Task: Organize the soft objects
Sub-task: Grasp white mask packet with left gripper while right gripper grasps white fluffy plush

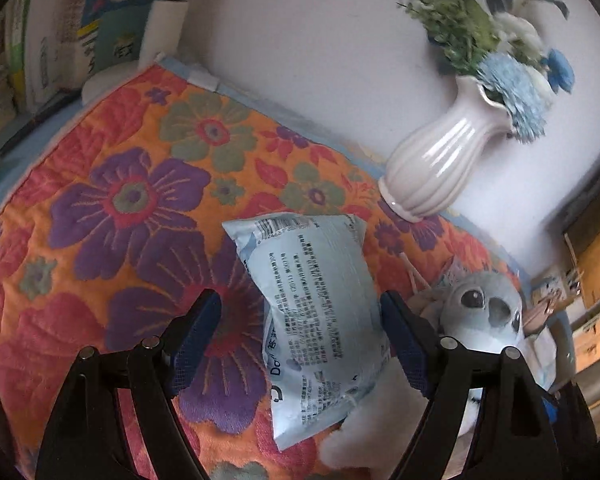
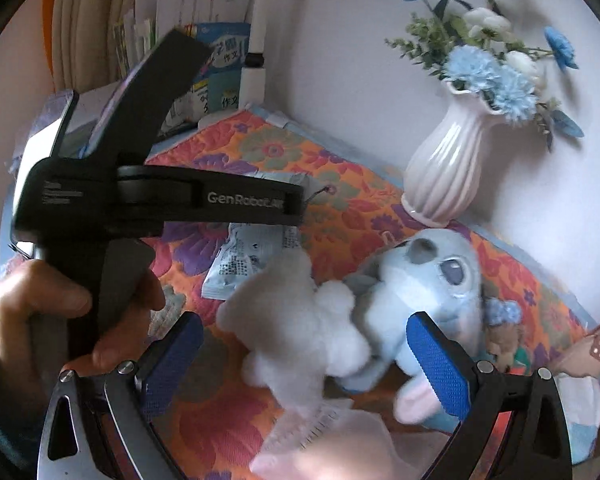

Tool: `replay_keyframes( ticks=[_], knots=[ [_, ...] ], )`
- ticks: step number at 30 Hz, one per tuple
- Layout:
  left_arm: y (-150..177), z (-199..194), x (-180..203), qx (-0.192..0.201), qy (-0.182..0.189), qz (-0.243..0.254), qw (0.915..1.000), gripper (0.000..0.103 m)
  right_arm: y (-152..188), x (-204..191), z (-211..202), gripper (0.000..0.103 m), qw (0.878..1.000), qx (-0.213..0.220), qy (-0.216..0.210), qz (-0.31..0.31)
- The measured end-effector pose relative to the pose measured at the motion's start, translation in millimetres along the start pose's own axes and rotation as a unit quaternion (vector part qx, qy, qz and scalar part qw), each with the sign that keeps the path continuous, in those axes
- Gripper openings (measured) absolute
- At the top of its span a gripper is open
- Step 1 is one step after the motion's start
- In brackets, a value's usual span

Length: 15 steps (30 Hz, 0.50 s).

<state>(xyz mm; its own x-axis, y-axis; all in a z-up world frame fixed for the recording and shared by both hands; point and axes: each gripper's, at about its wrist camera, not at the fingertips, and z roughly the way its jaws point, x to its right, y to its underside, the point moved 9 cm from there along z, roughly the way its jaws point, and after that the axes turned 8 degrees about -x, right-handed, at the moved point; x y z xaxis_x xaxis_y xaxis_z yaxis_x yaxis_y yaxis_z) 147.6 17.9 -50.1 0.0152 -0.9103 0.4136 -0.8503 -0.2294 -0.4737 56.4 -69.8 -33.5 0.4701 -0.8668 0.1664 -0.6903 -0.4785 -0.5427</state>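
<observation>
"GenRobot" is printed in pale letters on the black body of the left gripper [image 2: 156,200] as the right wrist view shows it, gripped by the person's left hand [image 2: 40,308]. The pale blue tissue pack [image 1: 316,312] carries a barcode and dense small print too fine to read, plus larger letters starting "Do". Book covers [image 2: 220,76] at the back bear "作文".

Everything lies on a quilted floral blanket [image 1: 112,208] in orange, red and purple, set against a white wall. A ribbed white vase [image 1: 436,168] of blue and white artificial flowers stands at the blanket's far edge.

The left gripper [image 1: 300,328] is spread wide, the tissue pack lying between its fingers with a gap on the left side. The right gripper [image 2: 300,352] is also wide apart, gripping nothing; a white plush toy [image 2: 300,320] and a blue plush toy [image 2: 420,280] lie touching each other between its blue pads [image 2: 436,364].
</observation>
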Motion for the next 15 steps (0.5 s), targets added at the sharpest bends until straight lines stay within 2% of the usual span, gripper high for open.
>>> replay_keyframes(
  ticks=[4, 6, 7, 8, 9, 10, 12, 15],
  knots=[
    [2, 6, -3, -0.017, 0.028, -0.013, 0.9994, 0.081, 5, -7, 15, 0.102, 0.999, -0.003, 0.032, -0.033],
    [1, 6, -3, -0.016, 0.028, -0.012, 0.9994, 0.081, 7, -5, 24, 0.098, 0.999, -0.01, 0.042, -0.03],
    [2, 5, -2, -0.013, 0.023, -0.009, 0.9996, 0.08, 8, -3, 27, 0.093, 0.998, -0.009, 0.049, -0.023],
    [3, 5, 1, -0.011, 0.015, -0.001, 0.9998, 0.078, 7, -2, 26, 0.078, 0.998, -0.003, 0.057, -0.022],
    [3, 4, 3, -0.008, 0.013, 0.005, 0.9999, 0.067, 5, -2, 22, 0.067, 0.998, 0.009, 0.057, -0.024],
    [3, 3, 8, -0.005, 0.022, 0.015, 0.9996, 0.06, 3, -5, 18, 0.049, 0.999, 0.016, 0.039, -0.024],
    [4, 0, 15, -0.001, 0.025, 0.037, 0.999, 0.041, 0, -4, 14, 0.044, 0.999, 0.026, 0.025, -0.014],
    [1, -10, 18, 0.026, 0.014, 0.052, 0.9982, 0.038, -3, -2, 4, 0.036, 0.999, 0.046, 0.013, -0.01]
  ],
)
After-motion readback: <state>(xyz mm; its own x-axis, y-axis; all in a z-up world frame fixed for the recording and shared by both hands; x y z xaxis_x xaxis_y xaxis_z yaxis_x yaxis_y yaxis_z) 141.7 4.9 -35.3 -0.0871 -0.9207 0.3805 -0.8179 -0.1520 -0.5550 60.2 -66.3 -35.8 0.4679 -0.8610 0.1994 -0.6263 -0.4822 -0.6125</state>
